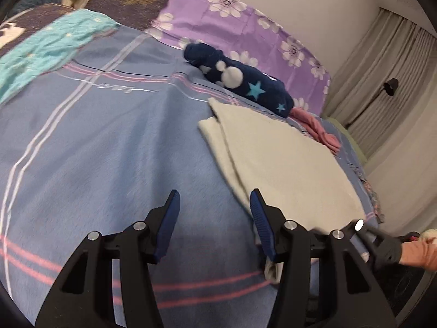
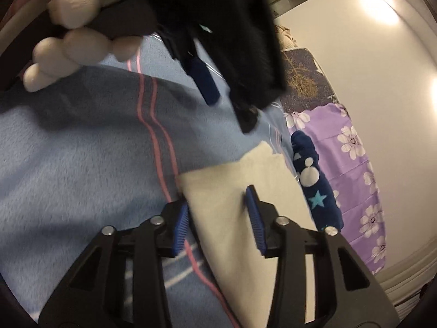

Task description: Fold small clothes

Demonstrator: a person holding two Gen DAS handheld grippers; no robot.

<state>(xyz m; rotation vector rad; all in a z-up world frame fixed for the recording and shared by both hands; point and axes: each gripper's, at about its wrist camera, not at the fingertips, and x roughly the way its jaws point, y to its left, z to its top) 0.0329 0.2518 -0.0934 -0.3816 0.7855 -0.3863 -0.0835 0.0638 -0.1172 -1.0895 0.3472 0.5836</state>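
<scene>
Cream cloth point(image 1: 284, 158) on blue blanket point(image 1: 109, 150).
Your left claw point(image 1: 215, 196) released beside its edge; your right claw point(image 2: 218, 199) released, straddling its corner.

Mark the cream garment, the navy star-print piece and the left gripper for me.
cream garment point(image 1: 284, 161): left wrist view, middle of the flat folded panel.
navy star-print piece point(image 1: 245, 82): left wrist view, mid-body beside the white dots.
left gripper point(image 1: 214, 201): left wrist view, midway between its open fingertips.

A blue bedspread point(image 1: 109, 142) with pink stripes is spread over the bed, bordered by a purple floral sheet point(image 1: 235, 24). Grey curtains point(image 1: 387, 82) are hung beyond.
</scene>
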